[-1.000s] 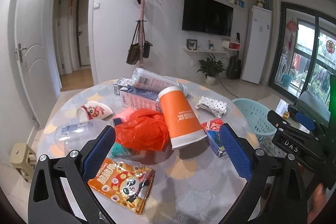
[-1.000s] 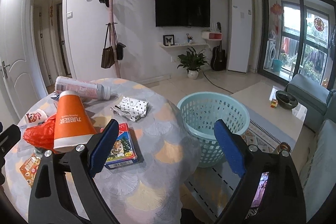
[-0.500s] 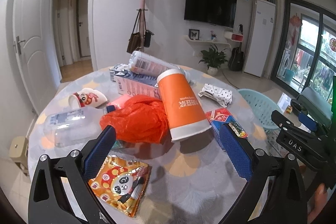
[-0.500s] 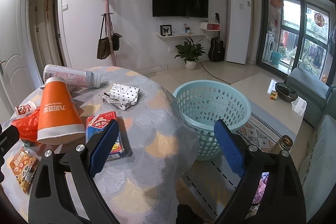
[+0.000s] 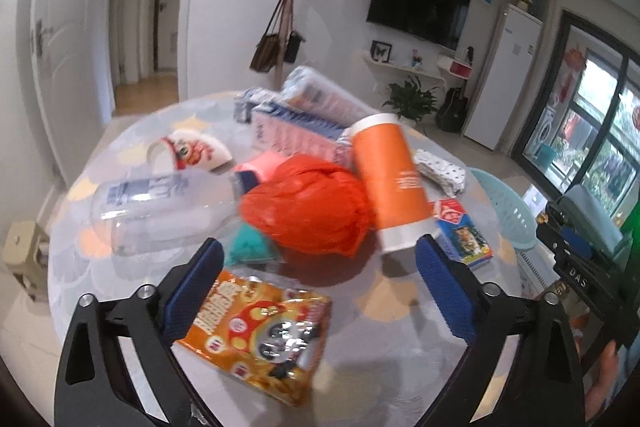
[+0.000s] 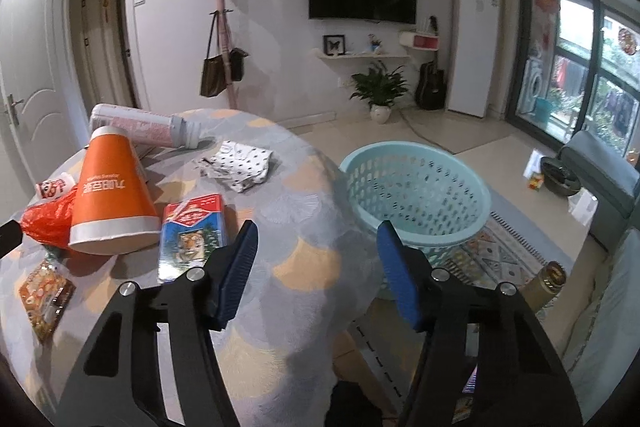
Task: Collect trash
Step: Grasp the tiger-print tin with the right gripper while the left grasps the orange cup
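Note:
Trash lies on a round patterned table (image 5: 384, 307). An orange paper cup (image 5: 388, 179) lies tipped beside a red plastic bag (image 5: 308, 207). An orange snack packet (image 5: 260, 331) lies nearest, under my open, empty left gripper (image 5: 320, 287). A clear plastic bottle (image 5: 160, 211) lies left. A tiger-print box (image 6: 192, 235) lies just left of my right gripper (image 6: 316, 267), which is open and empty above the table edge. A light blue basket (image 6: 416, 195) stands on the floor to the right.
Farther back on the table are a blue-white carton (image 5: 288, 131), a pink-labelled bottle (image 6: 140, 127), a small cartoon cup (image 5: 188, 151), a teal wrapper (image 5: 248, 247) and a dotted white wrapper (image 6: 240, 167). A sofa (image 6: 600, 171) and a rug (image 6: 496, 251) lie right.
My left gripper has moved closer and lower over the trash pile, so the snack packet and red bag loom larger. My right gripper's jaws have narrowed and it has shifted left.

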Tool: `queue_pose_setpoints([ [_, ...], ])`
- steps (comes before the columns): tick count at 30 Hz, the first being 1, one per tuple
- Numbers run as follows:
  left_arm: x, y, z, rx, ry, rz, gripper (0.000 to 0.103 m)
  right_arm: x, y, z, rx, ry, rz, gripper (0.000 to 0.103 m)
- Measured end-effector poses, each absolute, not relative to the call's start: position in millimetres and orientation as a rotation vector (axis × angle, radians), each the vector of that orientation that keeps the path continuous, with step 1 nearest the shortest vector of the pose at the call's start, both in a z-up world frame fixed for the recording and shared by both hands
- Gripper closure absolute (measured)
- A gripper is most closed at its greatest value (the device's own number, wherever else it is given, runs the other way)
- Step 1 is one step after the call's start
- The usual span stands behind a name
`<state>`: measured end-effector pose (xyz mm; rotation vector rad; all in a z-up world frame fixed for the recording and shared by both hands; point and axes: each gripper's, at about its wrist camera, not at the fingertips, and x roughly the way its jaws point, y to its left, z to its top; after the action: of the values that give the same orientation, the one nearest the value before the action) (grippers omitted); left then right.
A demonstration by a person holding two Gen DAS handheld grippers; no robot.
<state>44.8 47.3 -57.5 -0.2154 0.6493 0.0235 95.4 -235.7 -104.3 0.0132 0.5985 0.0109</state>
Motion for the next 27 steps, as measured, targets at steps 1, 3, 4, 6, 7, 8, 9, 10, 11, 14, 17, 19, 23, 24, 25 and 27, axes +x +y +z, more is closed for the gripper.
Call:
queue_pose_setpoints([
  [1, 49, 53, -57, -0.238, 0.662, 0.014, 0.015, 99, -233, -105, 0.023, 0.615, 0.036, 0.045],
  [3, 59, 62, -57, -0.278, 0.685, -0.015, 0.015, 106, -224, -106, 0.033, 0.640, 0.083, 0.045],
  [4, 67, 66, -57, -0.298, 0.705, -0.034, 0.015, 109, -220, -106, 0.032, 0.649, 0.100, 0.045],
  [6, 82, 71, -59, -0.315, 0.742, -0.054, 0.015, 115, -206, -108, 0.029, 0.672, 0.157, 0.041],
  [7, 87, 72, -62, -0.317, 0.757, -0.043, 0.015, 119, -200, -110, 0.030, 0.689, 0.185, 0.037],
  [8, 93, 74, -64, -0.320, 0.773, -0.035, 0.016, 123, -194, -113, 0.028, 0.705, 0.197, 0.037],
  [9, 101, 76, -65, -0.323, 0.781, -0.032, 0.020, 126, -189, -115, 0.022, 0.715, 0.201, 0.037],
  [10, 106, 77, -64, -0.326, 0.787, -0.033, 0.021, 128, -184, -117, 0.016, 0.725, 0.208, 0.037],
  [11, 112, 76, -62, -0.328, 0.792, -0.040, 0.021, 132, -180, -120, 0.010, 0.739, 0.214, 0.036],
  [14, 123, 71, -52, -0.353, 0.780, -0.098, 0.019, 140, -176, -125, 0.016, 0.770, 0.236, 0.035],
  [17, 139, 52, -46, -0.353, 0.788, -0.157, 0.018, 149, -174, -130, 0.029, 0.801, 0.259, 0.030],
  [19, 154, 38, -50, -0.341, 0.826, -0.171, 0.019, 154, -172, -133, 0.023, 0.820, 0.263, 0.029],
  [23, 165, 25, -55, -0.339, 0.852, -0.198, 0.020, 164, -165, -142, -0.014, 0.877, 0.278, 0.028],
  [24, 165, 24, -54, -0.336, 0.849, -0.194, 0.020, 165, -164, -143, -0.018, 0.882, 0.285, 0.028],
  [25, 168, 23, -55, -0.327, 0.857, -0.184, 0.020, 166, -164, -143, -0.014, 0.879, 0.293, 0.029],
  [27, 176, 17, -59, -0.322, 0.892, -0.184, 0.020, 165, -163, -143, -0.023, 0.868, 0.303, 0.037],
])
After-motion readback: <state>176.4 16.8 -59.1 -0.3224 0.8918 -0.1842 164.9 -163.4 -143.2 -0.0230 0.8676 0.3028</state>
